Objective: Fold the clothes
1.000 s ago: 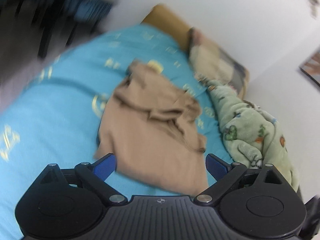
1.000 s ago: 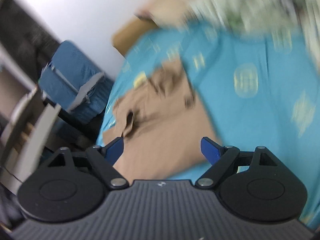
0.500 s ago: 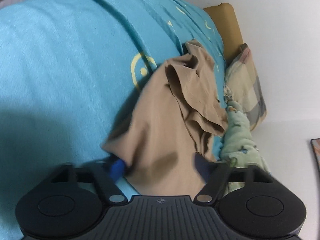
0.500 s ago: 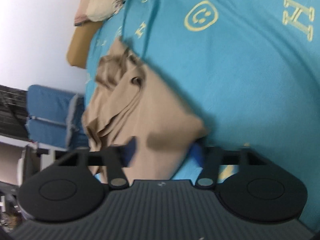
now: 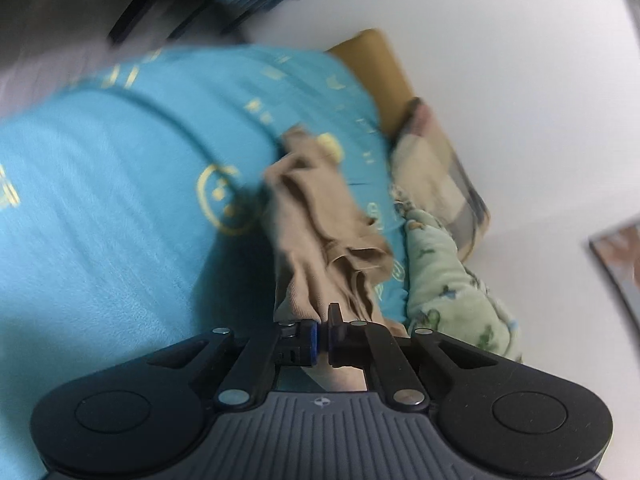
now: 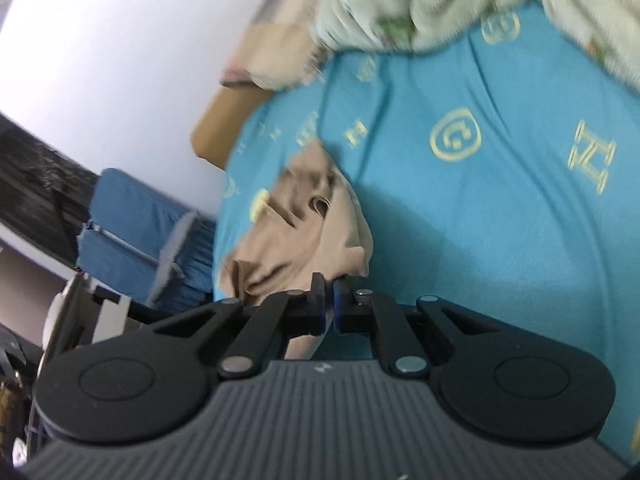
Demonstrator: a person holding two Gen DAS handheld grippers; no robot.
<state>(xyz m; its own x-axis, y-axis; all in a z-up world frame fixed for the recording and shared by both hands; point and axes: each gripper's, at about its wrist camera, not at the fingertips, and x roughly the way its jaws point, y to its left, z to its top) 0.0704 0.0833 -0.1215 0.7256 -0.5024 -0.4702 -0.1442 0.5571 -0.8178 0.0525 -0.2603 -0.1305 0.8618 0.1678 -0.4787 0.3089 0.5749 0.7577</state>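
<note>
A tan garment (image 5: 316, 236) lies bunched on a turquoise bed sheet (image 5: 120, 216) with yellow prints. My left gripper (image 5: 323, 326) is shut on the garment's near edge, and the cloth stretches away from the fingers. In the right wrist view the same tan garment (image 6: 304, 224) lies crumpled on the sheet (image 6: 500, 220). My right gripper (image 6: 329, 297) is shut on another near edge of it. Both views are motion-blurred.
A pale green fleece blanket (image 5: 448, 280) and a patterned pillow (image 5: 436, 176) lie along the white wall. A brown headboard (image 5: 376, 68) stands at the bed's far end. A blue chair (image 6: 136, 232) stands beside the bed.
Both grippers went from open above the garment to shut on its near edges. The garment has been pulled from a spread shape into a narrower, bunched one.
</note>
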